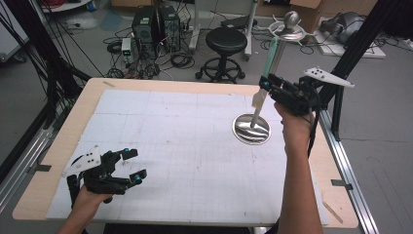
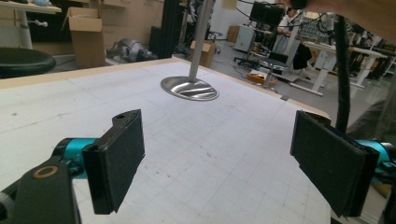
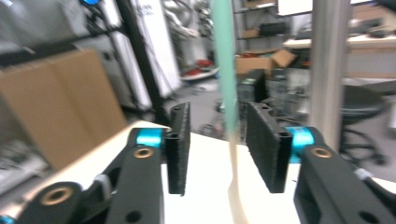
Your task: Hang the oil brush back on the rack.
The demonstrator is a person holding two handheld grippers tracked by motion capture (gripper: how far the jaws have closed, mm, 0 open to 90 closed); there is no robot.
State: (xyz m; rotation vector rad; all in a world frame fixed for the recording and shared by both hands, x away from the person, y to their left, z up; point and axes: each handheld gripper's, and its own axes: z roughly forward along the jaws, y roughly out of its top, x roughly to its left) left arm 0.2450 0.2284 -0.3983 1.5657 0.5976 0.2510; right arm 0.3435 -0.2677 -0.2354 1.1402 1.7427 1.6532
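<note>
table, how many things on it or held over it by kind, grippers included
grippers: 2, left gripper and right gripper
metal stand: 1
green and cream strip between the right gripper's jaws: 1
total: 4

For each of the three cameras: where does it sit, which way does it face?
High view: above the person's side, facing forward and down on the table; both forearms, left claw, right claw.
Left gripper view: rides the left claw, low, facing the metal stand.
Right gripper view: rides the right claw, raised, straddling a teal strip.
All share the stand.
</note>
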